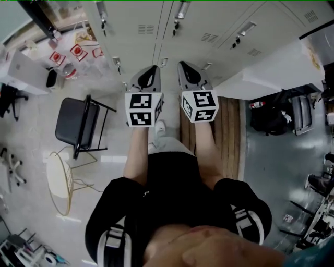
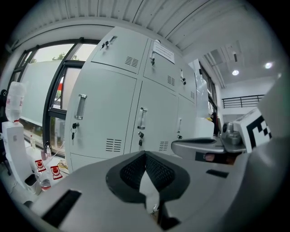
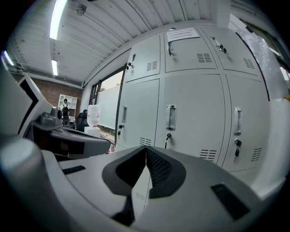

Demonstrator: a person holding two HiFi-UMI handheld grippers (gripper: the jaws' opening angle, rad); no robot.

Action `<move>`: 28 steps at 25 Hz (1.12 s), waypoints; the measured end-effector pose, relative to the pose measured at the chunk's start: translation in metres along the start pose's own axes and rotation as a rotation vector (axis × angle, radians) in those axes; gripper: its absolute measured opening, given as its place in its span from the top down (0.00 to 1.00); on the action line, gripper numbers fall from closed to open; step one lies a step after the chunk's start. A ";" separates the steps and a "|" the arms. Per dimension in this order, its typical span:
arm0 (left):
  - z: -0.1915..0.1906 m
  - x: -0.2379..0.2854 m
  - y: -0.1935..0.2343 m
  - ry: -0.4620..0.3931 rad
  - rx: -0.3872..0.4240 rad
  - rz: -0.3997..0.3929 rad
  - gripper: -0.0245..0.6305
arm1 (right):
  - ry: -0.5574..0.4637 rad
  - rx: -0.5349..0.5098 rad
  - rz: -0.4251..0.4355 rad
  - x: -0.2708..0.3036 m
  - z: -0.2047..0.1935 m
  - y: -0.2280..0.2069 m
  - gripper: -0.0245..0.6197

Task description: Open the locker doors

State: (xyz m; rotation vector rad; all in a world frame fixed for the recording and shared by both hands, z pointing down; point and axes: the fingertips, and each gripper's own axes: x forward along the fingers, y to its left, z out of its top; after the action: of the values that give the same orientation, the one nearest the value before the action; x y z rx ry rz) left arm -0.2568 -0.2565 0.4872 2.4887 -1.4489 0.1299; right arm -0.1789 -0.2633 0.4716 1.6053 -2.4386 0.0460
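Open air up to the lockers [image 1: 156,15]; chair [image 1: 78,122] stands off left

Left grey plastic two-jaw gripper [image 1: 154,68] and right grey plastic two-jaw gripper [image 1: 181,64] are held side by side, near each other but apart, both pointing to the far side, away from the person. Each carries a black-and-white marker cube: left cube [image 1: 144,108], right cube [image 1: 199,106]. Bare left forearm [image 1: 136,156] and bare right forearm [image 1: 206,148] reach forward, roughly parallel. Left jaws are together, black ribbed pads [image 2: 131,171] meeting at the tips, nothing between. Right jaws are together too, nothing between. Hands are hidden behind the cubes.
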 end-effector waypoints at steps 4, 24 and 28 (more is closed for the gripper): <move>0.009 0.027 0.001 0.022 0.029 -0.001 0.95 | -0.006 0.032 -0.022 0.021 0.000 -0.027 0.93; 0.026 0.131 0.011 -0.008 0.088 0.045 0.95 | -0.109 0.022 0.029 0.107 0.013 -0.094 0.93; 0.029 0.140 0.015 -0.028 0.074 0.066 0.95 | -0.111 0.048 0.059 0.113 0.012 -0.096 0.93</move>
State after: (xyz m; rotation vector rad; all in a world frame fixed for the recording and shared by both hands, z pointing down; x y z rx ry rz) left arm -0.2011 -0.3887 0.4906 2.5112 -1.5650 0.1642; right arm -0.1361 -0.4057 0.4739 1.5953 -2.5872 0.0262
